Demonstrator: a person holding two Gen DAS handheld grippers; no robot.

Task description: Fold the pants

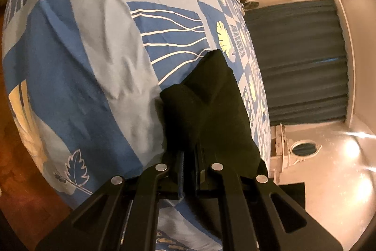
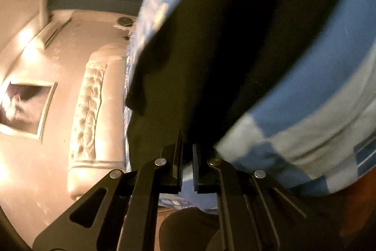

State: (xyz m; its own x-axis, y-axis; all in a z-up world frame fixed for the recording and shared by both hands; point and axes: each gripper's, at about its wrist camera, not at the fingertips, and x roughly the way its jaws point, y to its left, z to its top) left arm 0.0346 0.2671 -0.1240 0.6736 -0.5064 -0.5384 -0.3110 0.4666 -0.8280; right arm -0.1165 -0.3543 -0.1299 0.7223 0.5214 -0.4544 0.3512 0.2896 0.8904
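The pants are black cloth, held above a bed with a blue patterned sheet. In the left wrist view my left gripper is shut on an edge of the pants, which stretch away from the fingers towards the right side of the bed. In the right wrist view my right gripper is shut on the pants, which fill the middle of that blurred view. The fingertips of both grippers are hidden in the dark cloth.
The blue sheet covers the bed. A tufted cream headboard and a framed picture are on the wall. Blue curtains hang beyond the bed. Wooden floor shows at the bed's edge.
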